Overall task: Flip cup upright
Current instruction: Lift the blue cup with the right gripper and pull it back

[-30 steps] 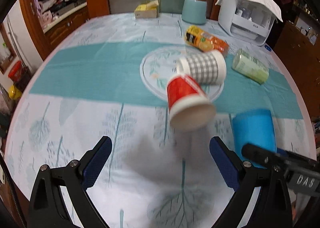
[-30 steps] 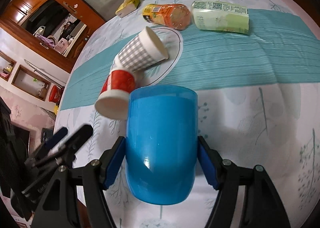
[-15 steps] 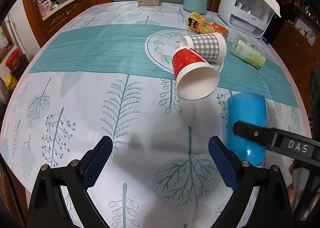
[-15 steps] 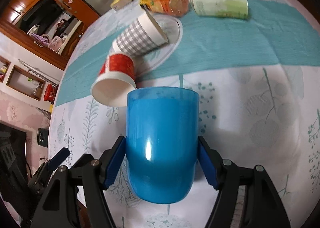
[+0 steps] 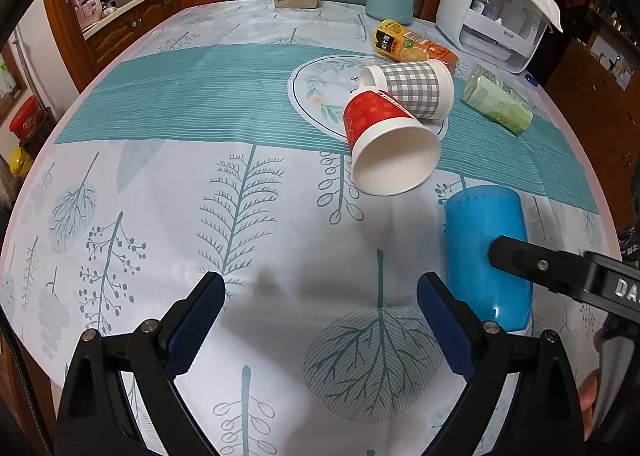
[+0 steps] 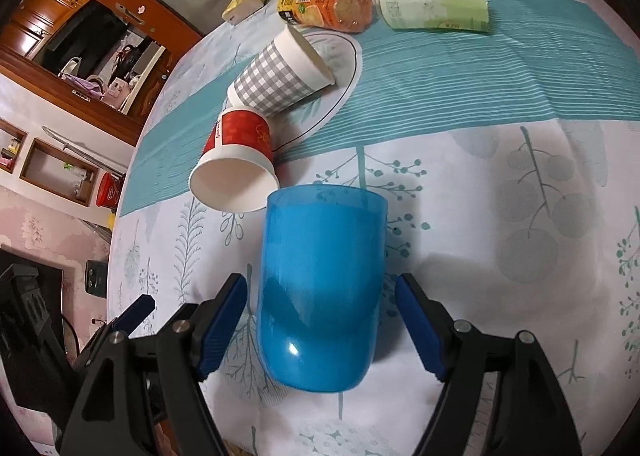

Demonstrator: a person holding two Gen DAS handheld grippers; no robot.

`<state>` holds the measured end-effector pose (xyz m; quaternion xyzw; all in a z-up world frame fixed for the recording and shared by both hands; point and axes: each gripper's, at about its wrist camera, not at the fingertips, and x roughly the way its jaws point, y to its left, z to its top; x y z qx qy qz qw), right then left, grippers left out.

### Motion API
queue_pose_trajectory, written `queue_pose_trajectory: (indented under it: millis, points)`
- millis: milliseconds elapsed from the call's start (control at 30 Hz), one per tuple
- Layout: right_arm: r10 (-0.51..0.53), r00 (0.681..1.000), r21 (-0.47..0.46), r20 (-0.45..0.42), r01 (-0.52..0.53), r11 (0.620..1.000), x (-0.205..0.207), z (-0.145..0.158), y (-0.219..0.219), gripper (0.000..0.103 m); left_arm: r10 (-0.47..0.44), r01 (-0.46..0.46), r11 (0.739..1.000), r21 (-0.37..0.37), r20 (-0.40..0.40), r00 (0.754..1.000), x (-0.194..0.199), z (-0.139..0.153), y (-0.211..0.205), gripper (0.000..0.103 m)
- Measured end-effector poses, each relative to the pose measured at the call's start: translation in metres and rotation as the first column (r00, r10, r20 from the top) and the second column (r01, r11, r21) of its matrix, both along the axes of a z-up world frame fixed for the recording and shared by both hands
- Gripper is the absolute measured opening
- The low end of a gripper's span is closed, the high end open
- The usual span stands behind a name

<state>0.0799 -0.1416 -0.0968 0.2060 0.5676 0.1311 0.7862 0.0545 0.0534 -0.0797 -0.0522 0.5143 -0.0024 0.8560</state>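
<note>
Right wrist view alone shows the right gripper (image 6: 320, 320) now released, pads clear of the blue cup (image 6: 320, 292); left gripper (image 5: 320, 320) spread, empty.

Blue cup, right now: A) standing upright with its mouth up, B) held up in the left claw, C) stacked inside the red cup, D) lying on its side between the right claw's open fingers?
D: the blue cup lies on its side on the tablecloth, and the right claw straddles it with a gap showing at each finger, while the red cup lies apart from it.
</note>
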Motion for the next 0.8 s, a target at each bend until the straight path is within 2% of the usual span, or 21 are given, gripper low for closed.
queue_pose_trajectory:
  millis: [167,367,533,800]
  points:
    - [0.006,1.0,-0.008,0.015,-0.006,1.0,-0.009,0.008,-0.006,0.077,-0.018,0.017,0.999,-0.032,-0.03,0.999,0.003,-0.001,-0.003,0.095]
    - [0.007,0.999,-0.025,0.053,-0.006,1.0,-0.024,0.021,-0.018,0.077,-0.057,0.057,0.998,-0.024,-0.014,0.998,0.001,0.008,-0.014,0.095]
    - [0.006,0.994,-0.06,0.106,0.0,0.998,-0.034,0.031,-0.029,0.077,-0.075,0.074,0.996,-0.058,-0.007,0.997,-0.002,0.018,-0.022,0.095]
    - [0.035,0.983,-0.147,0.181,-0.009,0.989,-0.045,0.047,-0.039,0.077,-0.143,0.146,0.989,-0.037,0.079,0.987,-0.007,0.041,-0.042,0.096]
